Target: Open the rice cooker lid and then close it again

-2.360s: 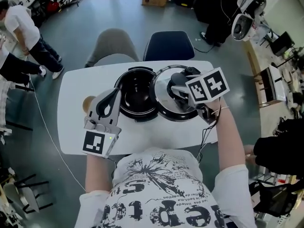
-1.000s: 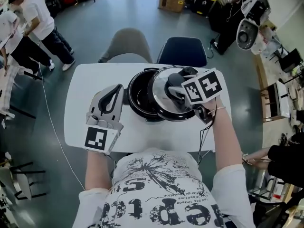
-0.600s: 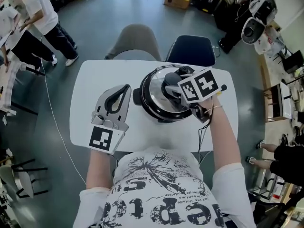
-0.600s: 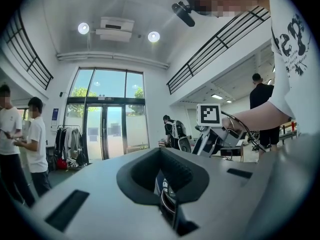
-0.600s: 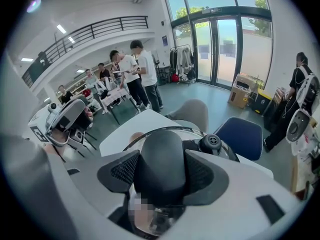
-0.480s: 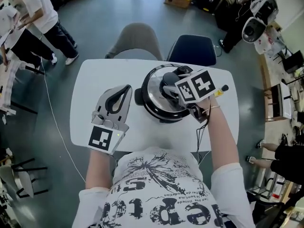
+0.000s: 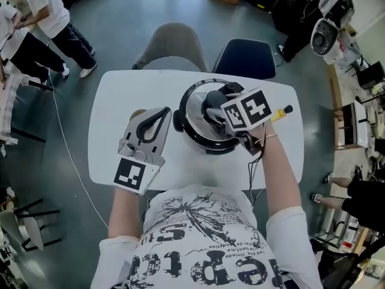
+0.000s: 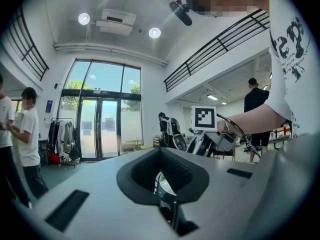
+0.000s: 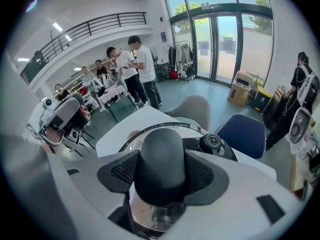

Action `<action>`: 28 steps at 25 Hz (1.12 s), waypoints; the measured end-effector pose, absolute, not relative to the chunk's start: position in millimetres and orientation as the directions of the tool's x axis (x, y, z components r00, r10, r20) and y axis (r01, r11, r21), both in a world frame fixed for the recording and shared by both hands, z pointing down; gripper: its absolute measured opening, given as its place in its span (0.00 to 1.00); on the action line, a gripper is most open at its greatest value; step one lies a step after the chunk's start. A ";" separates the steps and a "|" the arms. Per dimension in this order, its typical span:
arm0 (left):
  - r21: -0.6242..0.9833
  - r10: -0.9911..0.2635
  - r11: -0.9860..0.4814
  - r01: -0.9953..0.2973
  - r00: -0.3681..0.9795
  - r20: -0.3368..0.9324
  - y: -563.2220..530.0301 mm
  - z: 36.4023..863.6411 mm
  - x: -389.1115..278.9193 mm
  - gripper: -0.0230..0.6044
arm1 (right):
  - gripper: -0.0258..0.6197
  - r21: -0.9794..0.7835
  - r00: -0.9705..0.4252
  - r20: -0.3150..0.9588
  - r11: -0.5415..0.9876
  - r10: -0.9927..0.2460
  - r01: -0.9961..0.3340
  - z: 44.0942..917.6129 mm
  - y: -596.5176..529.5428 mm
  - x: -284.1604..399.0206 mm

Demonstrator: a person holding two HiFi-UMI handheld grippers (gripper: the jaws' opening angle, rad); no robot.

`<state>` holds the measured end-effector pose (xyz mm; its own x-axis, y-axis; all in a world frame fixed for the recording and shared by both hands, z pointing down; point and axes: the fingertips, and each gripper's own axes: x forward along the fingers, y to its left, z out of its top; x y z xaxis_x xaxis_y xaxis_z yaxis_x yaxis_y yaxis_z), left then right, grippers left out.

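Right hand-held gripper [image 7: 215, 105] is pinching the black knob [image 9: 161, 159] of the lid [image 7: 194, 110], with both jaws pressing on the knob's sides. Lid is sitting flat on the rice cooker [image 7: 203, 144], which is standing about the middle of the tabletop [image 7: 114, 101]. Left hand-held gripper [image 7: 162, 116] is hovering over the tabletop's left half, tips just beside the cooker; its jaws are pressed together and are holding nothing.
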<state>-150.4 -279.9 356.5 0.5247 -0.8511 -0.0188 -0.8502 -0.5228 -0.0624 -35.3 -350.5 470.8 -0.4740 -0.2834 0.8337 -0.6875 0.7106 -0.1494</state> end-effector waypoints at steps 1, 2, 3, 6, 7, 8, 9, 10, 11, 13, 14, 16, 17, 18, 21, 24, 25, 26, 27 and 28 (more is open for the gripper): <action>-0.060 -0.851 -0.524 -0.850 0.526 -0.019 -280.8 356.9 -149.2 0.06 | 0.50 -0.136 -0.461 0.840 0.711 -0.287 -0.690 473.6 -351.0 -32.5; -0.058 -0.851 -0.524 -0.850 0.525 -0.019 -281.4 356.8 -148.3 0.06 | 0.50 -0.122 -0.447 0.846 0.711 -0.291 -0.693 476.9 -351.5 -29.7; -0.057 -0.851 -0.523 -0.851 0.524 -0.019 -281.6 356.5 -147.6 0.06 | 0.50 -0.109 -0.434 0.851 0.711 -0.294 -0.695 480.2 -351.9 -27.1; -0.055 -0.853 -0.520 -0.853 0.521 -0.018 -280.9 356.4 -146.6 0.06 | 0.50 -0.096 -0.418 0.859 0.707 -0.297 -0.701 487.4 -351.6 -22.1; -0.053 -0.854 -0.518 -0.854 0.520 -0.015 -280.5 356.7 -146.7 0.06 | 0.50 -0.097 -0.416 0.860 0.706 -0.296 -0.702 488.6 -351.2 -21.6; -0.052 -0.855 -0.517 -0.855 0.518 -0.012 -280.3 357.3 -146.8 0.06 | 0.50 -0.096 -0.414 0.861 0.706 -0.295 -0.702 489.1 -351.0 -21.4; -0.050 -0.857 -0.515 -0.856 0.516 -0.009 -280.4 357.9 -146.9 0.06 | 0.50 -0.092 -0.411 0.863 0.707 -0.295 -0.701 489.1 -351.0 -21.4; -0.049 -0.858 -0.513 -0.857 0.514 -0.007 -280.5 358.5 -146.8 0.06 | 0.50 -0.087 -0.405 0.866 0.710 -0.293 -0.699 489.2 -350.9 -21.4; -0.049 -0.859 -0.512 -0.858 0.513 -0.006 -280.4 359.2 -146.6 0.06 | 0.50 -0.081 -0.397 0.871 0.713 -0.289 -0.697 489.8 -350.5 -21.4; -0.048 -0.860 -0.510 -0.859 0.511 -0.007 -279.8 360.8 -145.5 0.06 | 0.51 -0.074 -0.386 0.879 0.719 -0.281 -0.691 492.3 -349.3 -21.1; -0.048 -0.860 -0.510 -0.859 0.511 -0.007 -279.4 361.4 -145.0 0.06 | 0.51 -0.077 -0.389 0.878 0.720 -0.278 -0.689 493.7 -349.0 -21.2; -0.050 -0.860 -0.509 -0.859 0.510 -0.008 -278.7 362.2 -144.7 0.06 | 0.51 -0.099 -0.412 0.867 0.715 -0.279 -0.692 495.7 -348.4 -21.8; -0.052 -0.860 -0.510 -0.859 0.511 -0.007 -278.1 362.6 -145.0 0.06 | 0.51 -0.108 -0.423 0.860 0.709 -0.285 -0.697 496.2 -347.8 -22.3; -0.054 -0.859 -0.512 -0.857 0.513 -0.005 -277.4 362.9 -145.2 0.06 | 0.52 -0.109 -0.430 0.854 0.706 -0.294 -0.699 496.3 -346.9 -23.2; -0.056 -0.857 -0.515 -0.855 0.516 -0.004 -275.4 362.6 -145.2 0.06 | 0.61 -0.103 -0.441 0.845 0.718 -0.302 -0.688 496.1 -341.4 -30.2; -0.052 -0.856 -0.515 -0.855 0.516 -0.007 -273.4 360.9 -142.1 0.06 | 0.70 -0.135 -0.477 0.827 0.719 -0.297 -0.682 494.2 -337.1 -33.4; -0.054 -0.856 -0.516 -0.855 0.517 -0.007 -272.9 360.6 -140.9 0.06 | 0.71 -0.132 -0.482 0.819 0.715 -0.311 -0.686 493.4 -337.7 -32.1; -0.056 -0.855 -0.517 -0.854 0.518 -0.008 -272.6 360.4 -139.9 0.06 | 0.76 -0.111 -0.476 0.812 0.712 -0.337 -0.693 492.5 -339.7 -29.7; -0.057 -0.855 -0.517 -0.854 0.519 -0.009 -272.3 360.2 -139.2 0.06 | 0.76 -0.080 -0.466 0.805 0.710 -0.367 -0.699 491.6 -342.3 -27.0; -0.056 -0.855 -0.517 -0.854 0.518 -0.010 -271.7 360.2 -139.1 0.06 | 0.76 -0.054 -0.459 0.797 0.710 -0.393 -0.702 490.7 -344.4 -25.1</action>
